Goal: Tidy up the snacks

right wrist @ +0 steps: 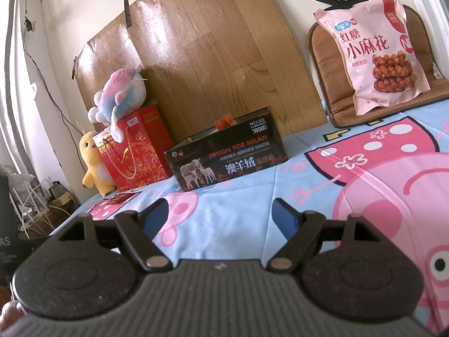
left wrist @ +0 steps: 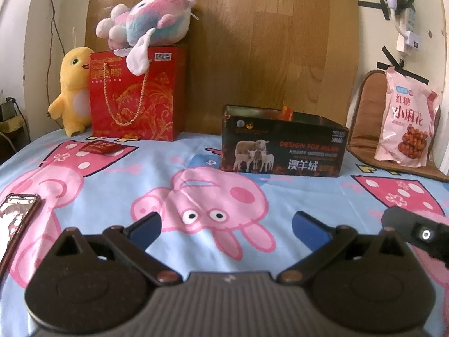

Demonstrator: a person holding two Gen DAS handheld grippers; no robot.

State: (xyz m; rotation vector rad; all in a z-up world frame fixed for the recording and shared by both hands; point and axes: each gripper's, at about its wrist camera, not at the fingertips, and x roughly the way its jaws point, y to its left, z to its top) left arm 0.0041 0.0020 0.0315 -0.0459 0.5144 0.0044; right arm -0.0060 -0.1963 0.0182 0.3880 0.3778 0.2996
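Observation:
A black open-topped box (left wrist: 283, 144) with sheep printed on it stands on the bed, with an orange-red packet (left wrist: 286, 112) poking out of it; it also shows in the right wrist view (right wrist: 227, 156). A pink snack bag (left wrist: 407, 120) leans on a brown cushion at the right (right wrist: 378, 53). A small red packet (left wrist: 99, 147) lies on the sheet at the left (right wrist: 119, 198). My left gripper (left wrist: 226, 229) is open and empty, low over the sheet. My right gripper (right wrist: 220, 219) is open and empty; its body shows at the left view's right edge.
A red gift bag (left wrist: 137, 92) with a plush toy (left wrist: 146, 18) on top and a yellow plush (left wrist: 71, 90) stand at the back left. A phone (left wrist: 14, 219) lies at the left edge. A wooden board (left wrist: 252, 42) backs the bed.

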